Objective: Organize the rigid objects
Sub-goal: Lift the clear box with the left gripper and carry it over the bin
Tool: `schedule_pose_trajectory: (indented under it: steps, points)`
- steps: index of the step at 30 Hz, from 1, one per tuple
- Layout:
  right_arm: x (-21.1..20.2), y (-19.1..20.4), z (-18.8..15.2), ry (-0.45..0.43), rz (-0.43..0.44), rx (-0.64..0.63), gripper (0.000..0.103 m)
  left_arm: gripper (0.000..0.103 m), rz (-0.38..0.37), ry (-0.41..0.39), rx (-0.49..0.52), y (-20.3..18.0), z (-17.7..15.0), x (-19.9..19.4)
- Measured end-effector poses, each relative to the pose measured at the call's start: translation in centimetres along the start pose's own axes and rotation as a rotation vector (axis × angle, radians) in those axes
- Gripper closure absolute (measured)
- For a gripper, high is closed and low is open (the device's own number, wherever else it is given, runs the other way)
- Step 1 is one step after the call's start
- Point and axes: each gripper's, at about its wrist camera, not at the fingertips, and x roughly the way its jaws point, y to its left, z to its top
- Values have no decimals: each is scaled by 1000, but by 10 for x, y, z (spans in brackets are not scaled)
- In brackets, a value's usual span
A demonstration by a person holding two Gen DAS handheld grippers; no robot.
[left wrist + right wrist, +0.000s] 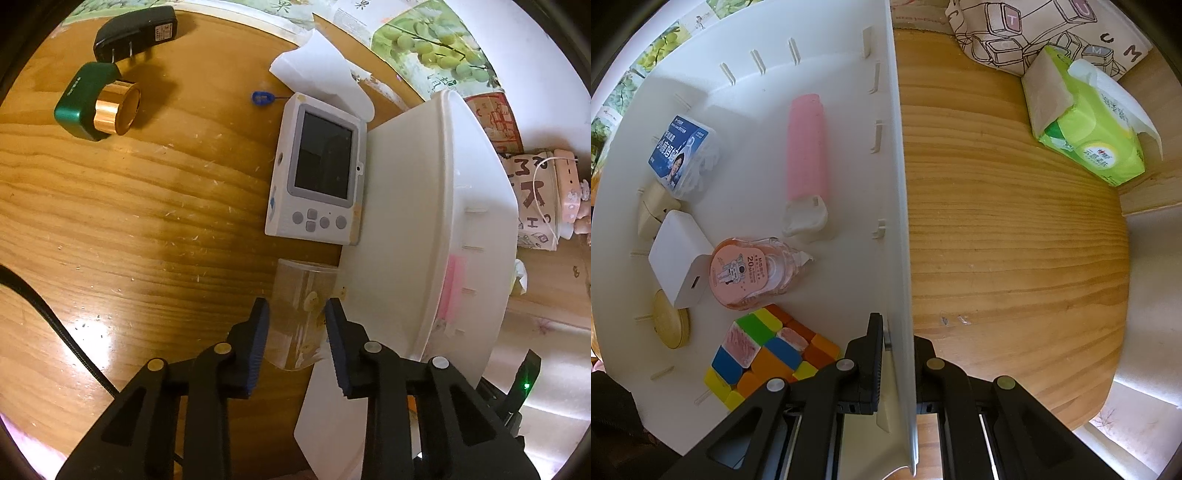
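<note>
Wood-grain table (pixel 129 229) fills the left wrist view. At its far left lie a black plug adapter (pixel 135 33) and, just beside it, a green block with a gold ring (pixel 98 101). Further right a small blue clip (pixel 261 98) sits near a folded white paper (pixel 317 68). A white handheld device with a dark screen (pixel 317 166) lies flat, touching the outer wall of the white bin (pixel 406 221). Below it a clear plastic tube (pixel 301 295) lies on the table against the same wall, and the left gripper (pixel 297 314) has its blue pads on either side of the tube; whether they press on it cannot be told.

Inside the bin, in the right wrist view, rest a blue floss box (pixel 681 147), a white charger (pixel 679 254), a round wooden disc (pixel 670 325), a pink correction tape (pixel 746 273), a puzzle cube (pixel 764 350) and a pink tube (pixel 807 147). The right gripper (pixel 897 343) is clamped on the bin's wall. Beyond the wall a green tissue pack (pixel 1093 136) sits well apart on the table.
</note>
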Motion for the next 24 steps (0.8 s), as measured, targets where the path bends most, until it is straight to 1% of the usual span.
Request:
schedule_pose_trajectory:
  steps: [5, 10, 13, 17, 21, 24]
  points:
    - [-1, -1, -1, -7, 1, 7, 95, 72, 25, 2, 21, -6, -2, -5]
    - [-3, -1, -2, -6, 7, -4, 95, 72, 27, 7, 2, -1, -3, -2]
    - [-3, 1, -2, -5, 8, -18, 95, 72, 49, -1, -3, 5, -5, -6]
    - [-3, 1, -1, -8, 7, -18, 95, 72, 103, -14, -1, 19, -5, -19]
    - [-3, 2, -2, -14, 11, -15, 95, 74, 195, -44, 16, 30, -2, -34]
    - [-3, 1, -4, -19, 13, -14, 95, 74, 238, -64, 24, 35, -1, -45]
